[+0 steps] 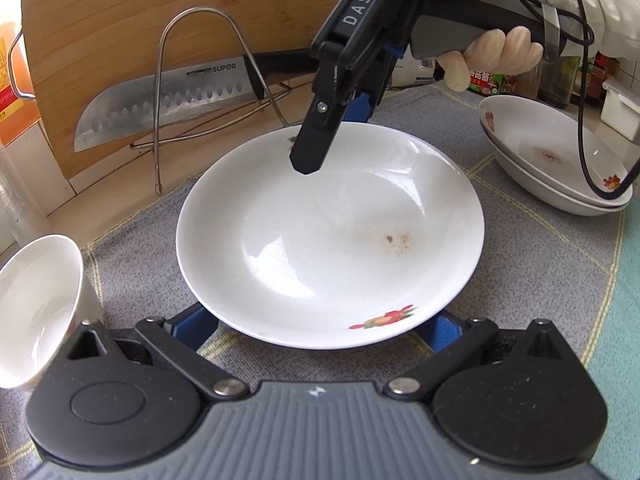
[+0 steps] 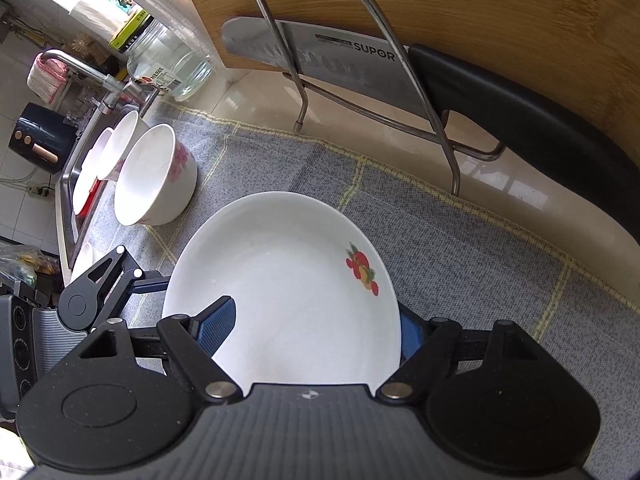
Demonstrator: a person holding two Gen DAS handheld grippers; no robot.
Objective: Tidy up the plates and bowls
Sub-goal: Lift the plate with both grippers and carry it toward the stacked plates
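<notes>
2 plates (image 1: 560, 168) sit stacked on the mat (image 1: 520, 240) – 1 plate (image 1: 328, 248) remains out. The right gripper (image 2: 316, 328) pinches its rim; the left gripper (image 1: 320, 330) straddles it, spread (bowls (image 2: 154, 176) untouched).

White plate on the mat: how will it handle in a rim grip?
The plate looks glazed and glossy, so the rim is probably slippery between the right gripper's pads. It looks ceramic, likely rigid, fairly heavy and chip-prone. Gripped at one edge, it may sag or pivot.
</notes>
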